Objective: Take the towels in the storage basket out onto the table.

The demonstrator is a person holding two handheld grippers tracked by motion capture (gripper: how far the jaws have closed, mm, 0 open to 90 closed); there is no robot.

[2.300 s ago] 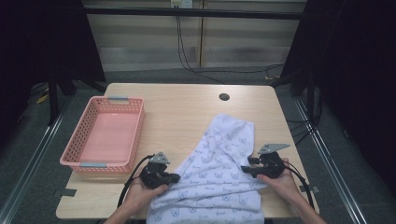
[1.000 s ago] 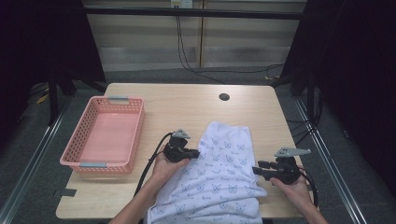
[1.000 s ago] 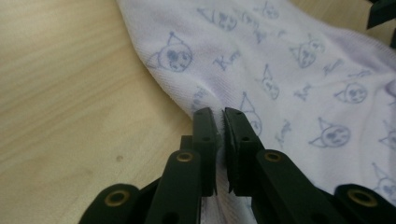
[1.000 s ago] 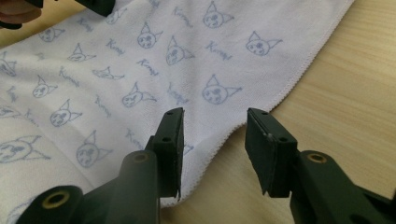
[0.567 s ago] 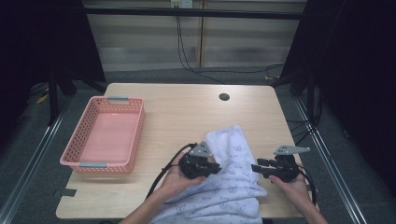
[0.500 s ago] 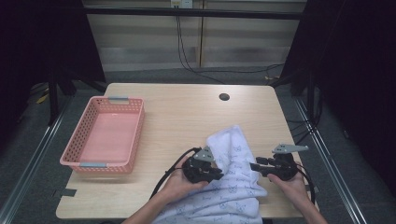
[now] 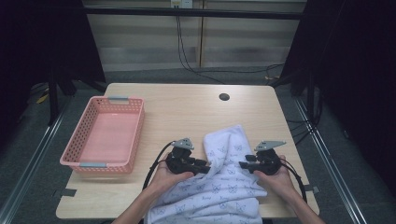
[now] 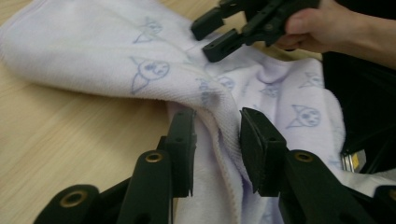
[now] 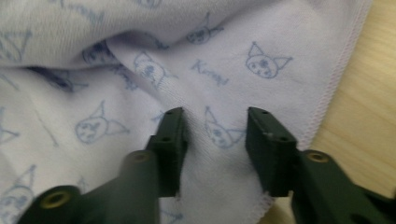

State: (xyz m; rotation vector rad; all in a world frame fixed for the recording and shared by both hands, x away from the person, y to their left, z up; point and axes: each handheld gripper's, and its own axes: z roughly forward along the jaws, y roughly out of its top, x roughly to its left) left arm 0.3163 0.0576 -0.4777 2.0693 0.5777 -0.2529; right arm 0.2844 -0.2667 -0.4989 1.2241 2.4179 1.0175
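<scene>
The towel (image 7: 224,186) runs off the bottom edge of the high view, so its near end cannot be seen, and the person's forearms are cut there too. In the left gripper view the hem between the jaws hides whatever cloth lies beneath it (the fold is deep), and the right hand (image 8: 322,28) is cropped at the top. The right gripper view is soft; the printed word on the cloth cannot be read.

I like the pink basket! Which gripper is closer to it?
The left gripper. It rests on the towel's left edge, just right of the pink basket. The right gripper sits farther right, across the towel.
</scene>
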